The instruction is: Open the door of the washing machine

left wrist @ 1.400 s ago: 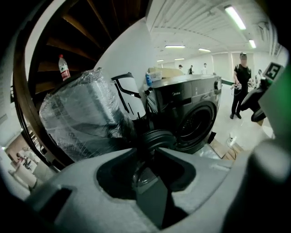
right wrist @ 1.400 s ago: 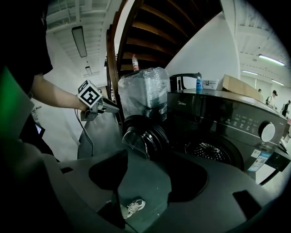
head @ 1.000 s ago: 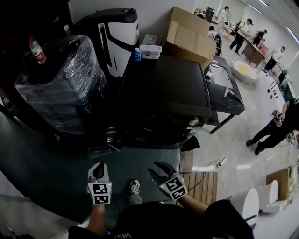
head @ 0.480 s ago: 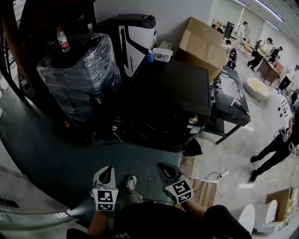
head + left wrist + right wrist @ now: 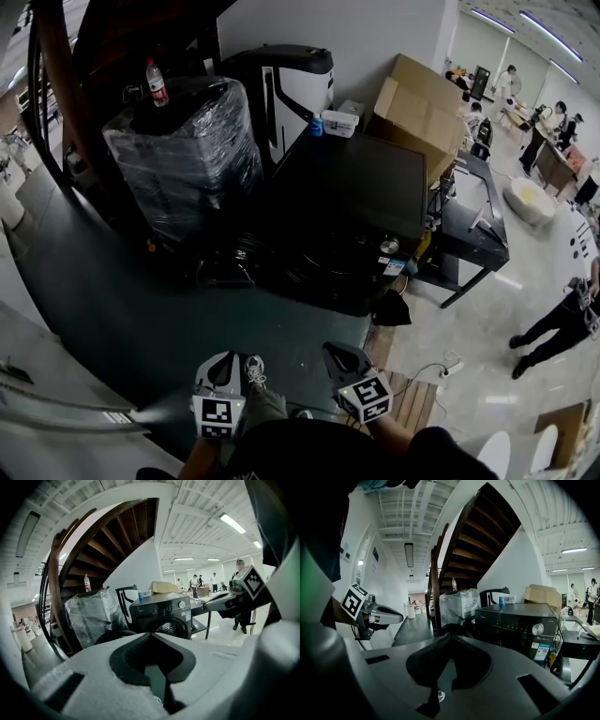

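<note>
The black front-loading washing machine point(image 5: 352, 202) stands ahead of me on the dark floor mat. Its drum opening point(image 5: 171, 629) shows shiny metal. The round dark door point(image 5: 115, 637) hangs swung out to the left of the opening. Both grippers are drawn back near my body, well short of the machine. My left gripper point(image 5: 223, 368) is shut with nothing in it, its tips meeting in its own view point(image 5: 151, 634). My right gripper point(image 5: 343, 358) is also shut and empty point(image 5: 449, 637). Each gripper shows in the other's view, right gripper point(image 5: 225, 603) and left gripper point(image 5: 384, 616).
A plastic-wrapped appliance point(image 5: 183, 155) with a water bottle point(image 5: 157, 82) on top stands left of the machine, under a curved wooden staircase point(image 5: 459, 541). A cardboard box point(image 5: 427, 103) and a black table point(image 5: 469, 234) are to the right. A wooden pallet point(image 5: 412, 398) lies by my right side. People stand farther right.
I have backed away from the washing machine, which now sits farther off in the head view. Both grippers have drawn back toward my body and lie lower in the frame.
</note>
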Tool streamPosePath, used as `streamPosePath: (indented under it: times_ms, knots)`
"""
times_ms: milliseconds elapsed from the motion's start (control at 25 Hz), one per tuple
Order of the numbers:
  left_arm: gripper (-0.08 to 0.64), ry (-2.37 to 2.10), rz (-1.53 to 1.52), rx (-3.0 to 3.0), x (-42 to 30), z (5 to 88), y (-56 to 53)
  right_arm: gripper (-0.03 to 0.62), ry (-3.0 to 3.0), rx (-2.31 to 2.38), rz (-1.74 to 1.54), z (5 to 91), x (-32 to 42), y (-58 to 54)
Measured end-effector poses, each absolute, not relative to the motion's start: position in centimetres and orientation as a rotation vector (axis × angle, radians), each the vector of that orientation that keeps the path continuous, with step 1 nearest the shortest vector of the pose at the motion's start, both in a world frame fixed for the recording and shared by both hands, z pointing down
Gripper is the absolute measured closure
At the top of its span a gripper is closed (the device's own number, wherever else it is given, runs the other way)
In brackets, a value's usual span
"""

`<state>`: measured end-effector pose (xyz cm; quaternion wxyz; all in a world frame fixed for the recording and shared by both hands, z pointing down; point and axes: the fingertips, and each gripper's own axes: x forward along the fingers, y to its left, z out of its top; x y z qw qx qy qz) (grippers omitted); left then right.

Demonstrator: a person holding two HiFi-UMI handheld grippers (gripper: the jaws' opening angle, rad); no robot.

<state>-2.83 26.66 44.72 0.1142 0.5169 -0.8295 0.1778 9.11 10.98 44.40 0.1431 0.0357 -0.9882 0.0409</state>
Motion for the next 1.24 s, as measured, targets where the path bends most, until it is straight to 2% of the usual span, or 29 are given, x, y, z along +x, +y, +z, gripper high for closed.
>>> streamPosePath:
  times_ms: [440, 1240]
  knots:
    - [0.541, -2.389, 0.517, 1.471, 1.5, 45.4, 28.1, 0.585, -2.816, 0.046, 0.103, 45.3, 11.8, 13.0]
    - [0.542, -2.387, 0.506, 1.488, 1.4, 46.2, 30.3, 0.586, -2.826, 0.082, 0.068, 45.5, 11.2, 14.6]
